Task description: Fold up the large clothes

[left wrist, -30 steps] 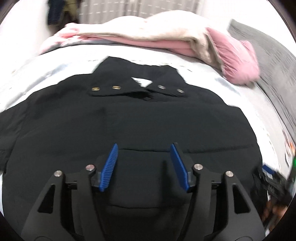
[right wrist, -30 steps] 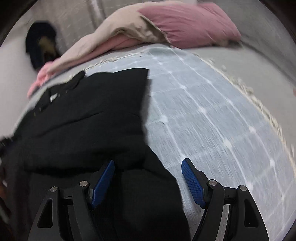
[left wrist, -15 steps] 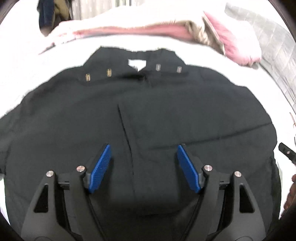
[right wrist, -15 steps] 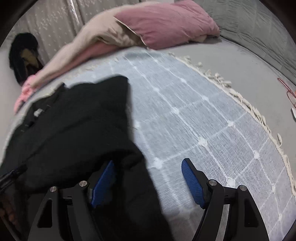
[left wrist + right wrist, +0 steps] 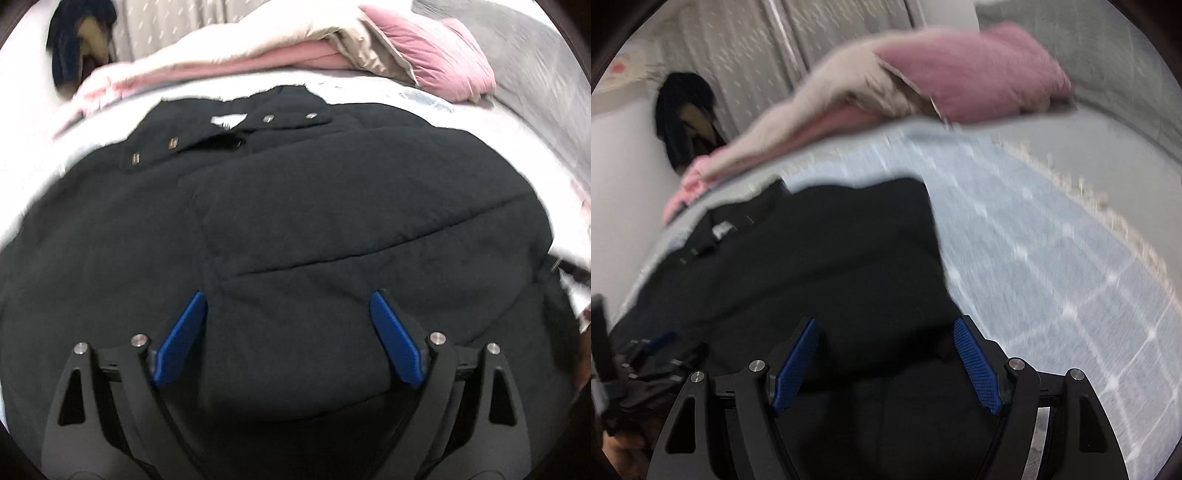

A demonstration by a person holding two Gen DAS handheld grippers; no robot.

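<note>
A large black padded jacket (image 5: 295, 221) lies spread flat on the bed, collar with metal snaps (image 5: 221, 129) at the far end. My left gripper (image 5: 288, 299) is open and empty, hovering over the jacket's lower middle. In the right wrist view the jacket (image 5: 820, 266) fills the left and centre. My right gripper (image 5: 886, 328) is open over the jacket's right edge, holding nothing. The left gripper shows at the lower left of the right wrist view (image 5: 639, 369).
A pale blue checked blanket (image 5: 1052, 280) with a fringed edge covers the bed right of the jacket. A pink and beige duvet (image 5: 332, 48) is piled at the far end. Dark clothes (image 5: 683, 110) hang by the curtain.
The left gripper has opened wider and shifted over the jacket. The right gripper has moved left, from straddling the jacket's edge and blanket to over the jacket.
</note>
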